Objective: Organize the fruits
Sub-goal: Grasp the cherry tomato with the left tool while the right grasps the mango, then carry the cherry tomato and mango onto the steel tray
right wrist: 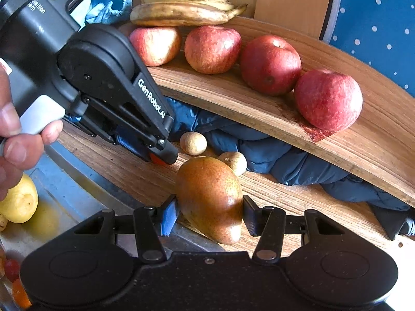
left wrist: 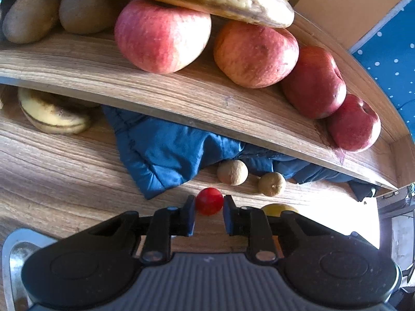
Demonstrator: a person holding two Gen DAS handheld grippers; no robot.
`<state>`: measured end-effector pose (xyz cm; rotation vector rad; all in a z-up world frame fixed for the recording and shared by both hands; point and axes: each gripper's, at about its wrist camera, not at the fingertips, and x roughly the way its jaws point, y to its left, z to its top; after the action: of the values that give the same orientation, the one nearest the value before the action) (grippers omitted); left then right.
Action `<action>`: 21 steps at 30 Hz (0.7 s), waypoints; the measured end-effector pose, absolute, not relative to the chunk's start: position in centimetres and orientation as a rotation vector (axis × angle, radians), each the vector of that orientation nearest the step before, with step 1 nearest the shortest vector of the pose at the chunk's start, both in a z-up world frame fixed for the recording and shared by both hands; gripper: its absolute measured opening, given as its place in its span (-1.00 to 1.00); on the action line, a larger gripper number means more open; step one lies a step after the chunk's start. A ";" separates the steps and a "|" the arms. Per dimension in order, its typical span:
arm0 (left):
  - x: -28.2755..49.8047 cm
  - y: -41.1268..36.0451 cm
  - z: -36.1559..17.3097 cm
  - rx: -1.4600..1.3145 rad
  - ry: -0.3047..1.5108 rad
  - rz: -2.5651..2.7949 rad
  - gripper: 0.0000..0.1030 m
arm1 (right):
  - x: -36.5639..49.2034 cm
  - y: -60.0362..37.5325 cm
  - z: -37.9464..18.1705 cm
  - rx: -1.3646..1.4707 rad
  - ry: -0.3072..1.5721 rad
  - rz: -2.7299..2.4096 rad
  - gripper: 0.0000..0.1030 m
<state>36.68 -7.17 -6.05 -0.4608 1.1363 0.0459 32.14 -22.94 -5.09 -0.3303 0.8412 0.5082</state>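
My left gripper (left wrist: 209, 203) is shut on a small red round fruit (left wrist: 209, 199), just above the lower wooden shelf (left wrist: 64, 160). In the right wrist view this gripper (right wrist: 162, 156) reaches in from the left, with red showing at its tip. My right gripper (right wrist: 209, 204) is shut on a brown-orange pear (right wrist: 210, 194) at the front edge of the lower shelf (right wrist: 298, 207). Two small tan round fruits (right wrist: 193, 143) (right wrist: 233, 162) lie just behind the pear, next to a blue cloth (right wrist: 285, 160).
The upper shelf (right wrist: 350, 145) carries several red apples (right wrist: 328, 98), bananas (right wrist: 179, 13) and kiwis (left wrist: 29, 16). Another banana (left wrist: 52, 115) lies at the lower shelf's left. A metal tray (right wrist: 64, 189) below holds a yellow fruit (right wrist: 18, 202). A person's hand (right wrist: 15, 140) grips the left handle.
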 end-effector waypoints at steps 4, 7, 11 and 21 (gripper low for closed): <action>36.0 -7.1 -5.8 -0.456 1.135 0.034 -0.54 | 31.8 -22.9 -4.8 -0.327 0.833 0.495 0.04; 35.4 -7.3 -5.5 -0.453 1.129 0.023 -0.54 | 31.3 -22.7 -4.4 -0.325 0.822 0.480 0.04; 34.6 -7.3 -4.8 -0.443 1.123 -0.001 -0.54 | 30.5 -22.6 -3.7 -0.320 0.807 0.465 0.04; 32.6 -7.4 -3.5 -0.391 1.129 -0.073 -0.54 | 27.4 -22.5 -2.2 -0.288 0.793 0.412 0.04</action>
<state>32.57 -7.42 -3.55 -0.3910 1.1286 -0.0730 27.43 -22.54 -2.25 -0.2878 0.7933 0.4118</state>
